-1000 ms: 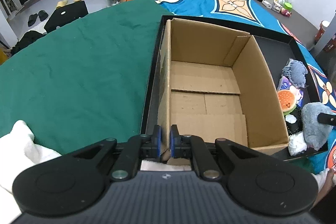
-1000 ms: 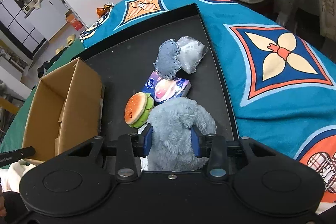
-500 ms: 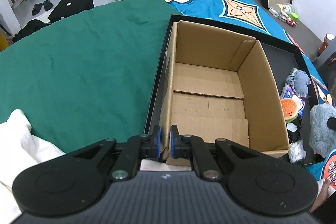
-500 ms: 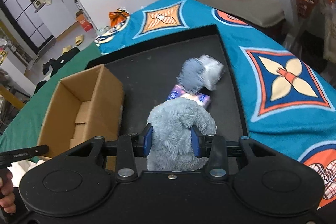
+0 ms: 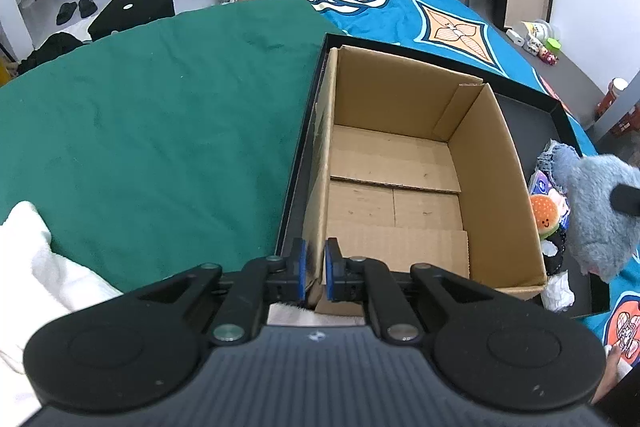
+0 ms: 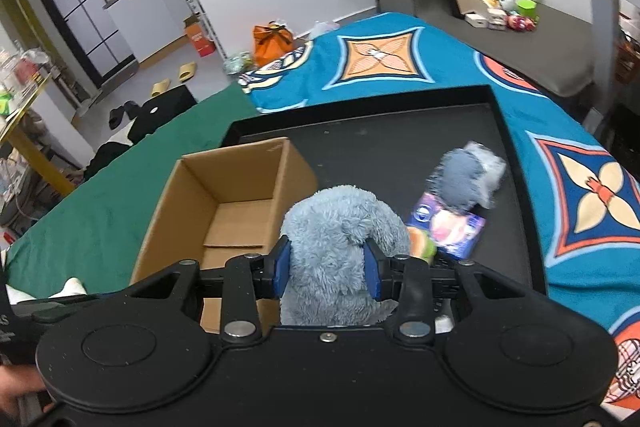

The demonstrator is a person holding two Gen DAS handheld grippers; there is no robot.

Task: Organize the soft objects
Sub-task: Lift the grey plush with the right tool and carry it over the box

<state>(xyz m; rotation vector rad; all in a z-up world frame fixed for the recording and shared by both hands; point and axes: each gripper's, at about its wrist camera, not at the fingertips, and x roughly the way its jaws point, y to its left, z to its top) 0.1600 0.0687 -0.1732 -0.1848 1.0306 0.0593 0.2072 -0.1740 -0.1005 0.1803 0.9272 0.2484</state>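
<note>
My right gripper (image 6: 326, 269) is shut on a grey-blue plush toy (image 6: 336, 239) and holds it in the air beside the right wall of the cardboard box (image 6: 224, 195). The plush also shows at the right edge of the left wrist view (image 5: 600, 211). My left gripper (image 5: 314, 271) is shut on the near left corner of the empty, open box (image 5: 400, 187). A burger plush (image 5: 543, 215), a tissue pack (image 6: 448, 231) and a grey cloth (image 6: 464, 179) lie on the black tray (image 6: 380, 147).
The tray lies on a bed with a green blanket (image 5: 140, 131) at left and a teal patterned cover (image 6: 580, 195) at right. A white towel (image 5: 36, 267) lies near my left gripper. White crumpled items (image 5: 558, 291) lie at the tray's near edge.
My right gripper has lifted the grey-blue plush off the tray and carried it left toward the box. My left gripper has kept its hold on the box corner.
</note>
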